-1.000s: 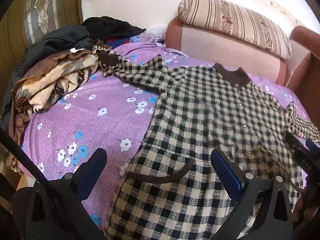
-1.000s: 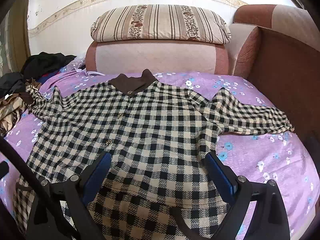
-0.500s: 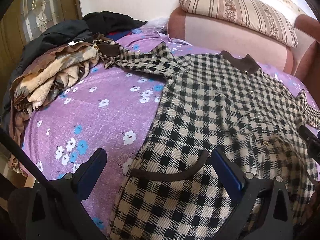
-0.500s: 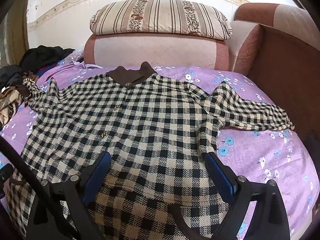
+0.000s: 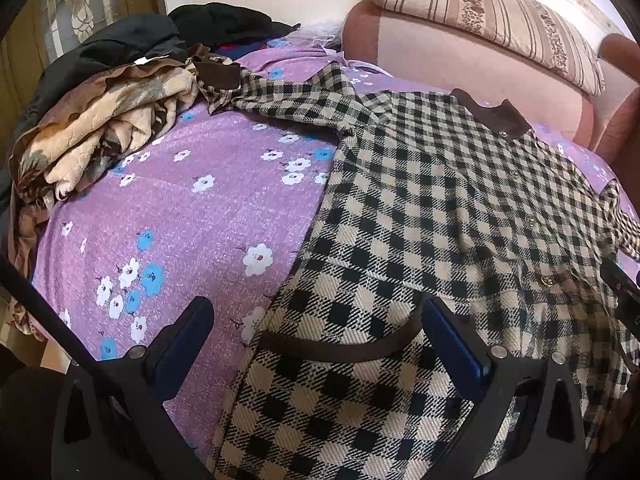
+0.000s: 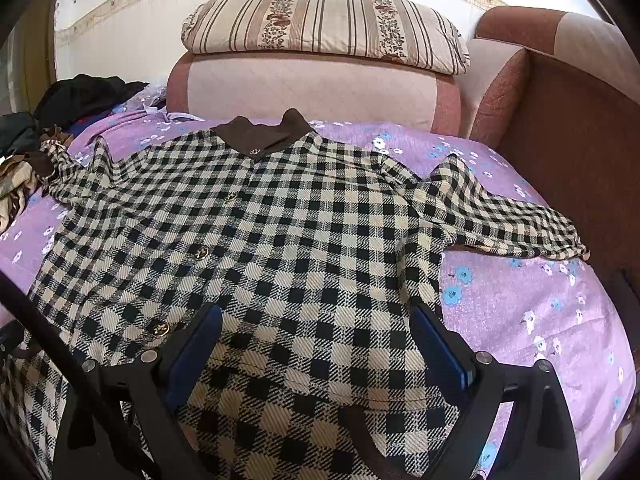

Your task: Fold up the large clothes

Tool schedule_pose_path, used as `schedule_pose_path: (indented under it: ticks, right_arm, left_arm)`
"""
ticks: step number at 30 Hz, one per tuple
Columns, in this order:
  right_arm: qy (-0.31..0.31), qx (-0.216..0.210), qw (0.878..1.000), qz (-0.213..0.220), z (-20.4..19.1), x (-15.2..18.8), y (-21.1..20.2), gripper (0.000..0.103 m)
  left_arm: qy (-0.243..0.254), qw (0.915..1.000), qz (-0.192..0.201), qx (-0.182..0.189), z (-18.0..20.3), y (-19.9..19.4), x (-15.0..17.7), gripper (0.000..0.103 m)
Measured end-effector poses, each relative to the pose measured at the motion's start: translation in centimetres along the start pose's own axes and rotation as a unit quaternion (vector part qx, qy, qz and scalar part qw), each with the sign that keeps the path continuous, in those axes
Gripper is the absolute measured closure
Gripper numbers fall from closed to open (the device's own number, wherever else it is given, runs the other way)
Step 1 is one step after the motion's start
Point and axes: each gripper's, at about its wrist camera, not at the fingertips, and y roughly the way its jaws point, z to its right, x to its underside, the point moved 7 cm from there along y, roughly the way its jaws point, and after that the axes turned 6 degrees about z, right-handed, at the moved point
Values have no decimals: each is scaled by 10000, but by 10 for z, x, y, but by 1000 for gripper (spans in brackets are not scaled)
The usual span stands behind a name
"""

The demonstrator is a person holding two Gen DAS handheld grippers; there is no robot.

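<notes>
While the checked coat lay spread face-up across the purple bedspread, filling the middle of both frames, the left gripper and right gripper hung wide apart and empty over its lower half. A good fold likely called for pinching the side edge cleanly, one layer only, and bringing the sleeve at right-centre inward first.
</notes>
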Motion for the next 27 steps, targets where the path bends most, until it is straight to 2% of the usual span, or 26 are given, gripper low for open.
schedule_pose_path:
  ticks: [19,23,27]
  right_arm:
    - [-37,59,10000,-32,1,4,4,6]
    - [11,76,10000,-29,4,3,3,6]
    - [105,70,9999,-78,9,4,6,6]
  left_arm:
    - [-75,9996,-213,155,-6,15,4,0]
    - [-218,9993,-148,262,-19,14,-15,0]
    - [-485,9981,-181,332,-45,24,-51,0]
